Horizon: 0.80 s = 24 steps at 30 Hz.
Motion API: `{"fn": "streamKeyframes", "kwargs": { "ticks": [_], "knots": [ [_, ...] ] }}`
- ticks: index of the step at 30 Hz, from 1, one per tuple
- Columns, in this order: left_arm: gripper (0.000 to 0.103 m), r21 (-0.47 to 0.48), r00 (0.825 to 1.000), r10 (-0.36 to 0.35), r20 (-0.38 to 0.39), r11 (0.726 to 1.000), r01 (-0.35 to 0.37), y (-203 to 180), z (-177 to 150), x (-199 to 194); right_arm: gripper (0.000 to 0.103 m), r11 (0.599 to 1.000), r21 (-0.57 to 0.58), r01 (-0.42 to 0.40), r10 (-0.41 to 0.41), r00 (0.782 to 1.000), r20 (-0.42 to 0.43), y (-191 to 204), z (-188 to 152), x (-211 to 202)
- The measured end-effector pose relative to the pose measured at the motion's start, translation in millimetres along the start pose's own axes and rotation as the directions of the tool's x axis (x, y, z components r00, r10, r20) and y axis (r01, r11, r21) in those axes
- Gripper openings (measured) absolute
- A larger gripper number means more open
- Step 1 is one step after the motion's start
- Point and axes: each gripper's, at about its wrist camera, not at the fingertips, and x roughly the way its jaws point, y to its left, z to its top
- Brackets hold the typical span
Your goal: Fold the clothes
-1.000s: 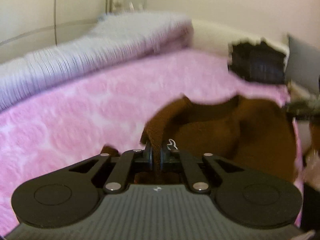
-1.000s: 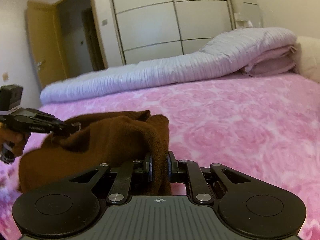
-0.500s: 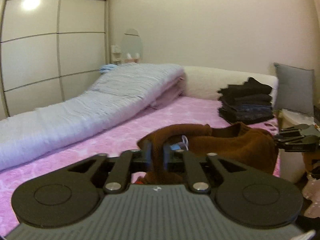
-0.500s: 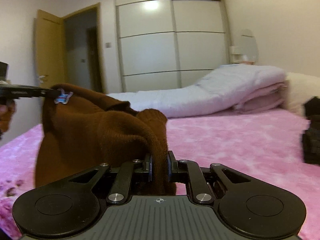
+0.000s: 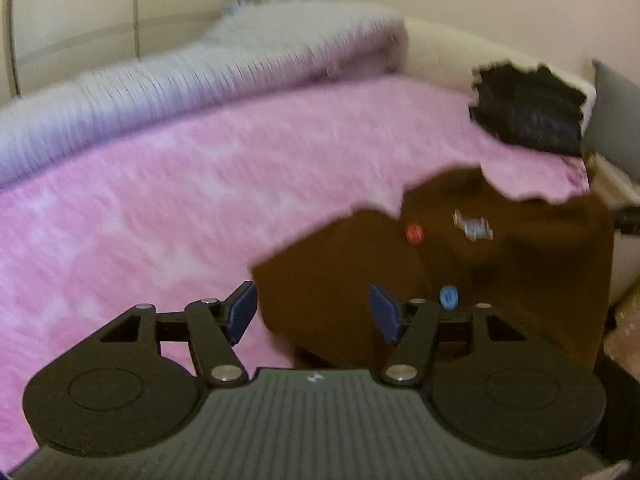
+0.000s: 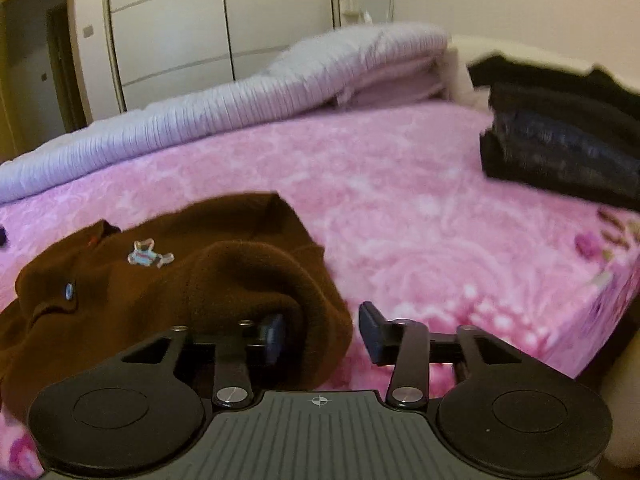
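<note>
A brown knit garment (image 5: pixel 460 276) with a red button, a blue button and a small pale patch lies crumpled on the pink bed cover (image 5: pixel 160 220). In the blurred left wrist view my left gripper (image 5: pixel 314 314) hangs over the garment's near edge. Its jaws are opening, and the cloth lies below and between them with neither pad pressing on it. In the right wrist view the garment (image 6: pixel 140 280) bulges up in a thick fold. My right gripper (image 6: pixel 322 334) is opening too. That fold rests against the left pad, while the right pad stands free over the cover.
A stack of dark folded clothes (image 6: pixel 560 148) sits at the far right of the bed, near a grey pillow (image 5: pixel 616 128). A rolled lavender duvet (image 6: pixel 260 100) runs along the far side, with a wardrobe (image 6: pixel 180 20) behind it. The bed's edge (image 6: pixel 600 312) drops off at right.
Both grippers were shut on the brown garment and held it up off the bed. Now both sets of jaws stand apart and the garment has dropped onto the pink cover.
</note>
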Motion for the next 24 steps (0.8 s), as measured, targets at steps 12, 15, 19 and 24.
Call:
{"fn": "streamKeyframes", "kwargs": {
  "ticks": [12,15,19,24],
  "knots": [
    [0.062,-0.203,0.999,-0.019,0.035,0.979,0.026,71.6,25.9,55.6,0.049,0.991,0.132,-0.032,0.029,0.999,0.026,-33.5,11.9,-0.6],
    [0.062,-0.194,0.997,-0.072,-0.029,0.979,0.064,67.7,24.4,77.6,0.049,0.964,0.210,-0.160,0.144,0.986,0.089,-34.6,19.0,-1.5],
    [0.054,-0.138,0.992,-0.109,-0.069,0.986,0.099,42.6,28.4,98.2,0.049,0.980,0.124,-0.153,0.164,0.983,-0.085,-16.9,33.3,22.9],
    [0.006,-0.099,0.982,-0.190,0.003,0.977,0.189,22.1,37.9,80.8,0.049,0.991,0.105,-0.077,0.085,0.994,-0.072,-32.6,29.6,4.0]
  ]
}}
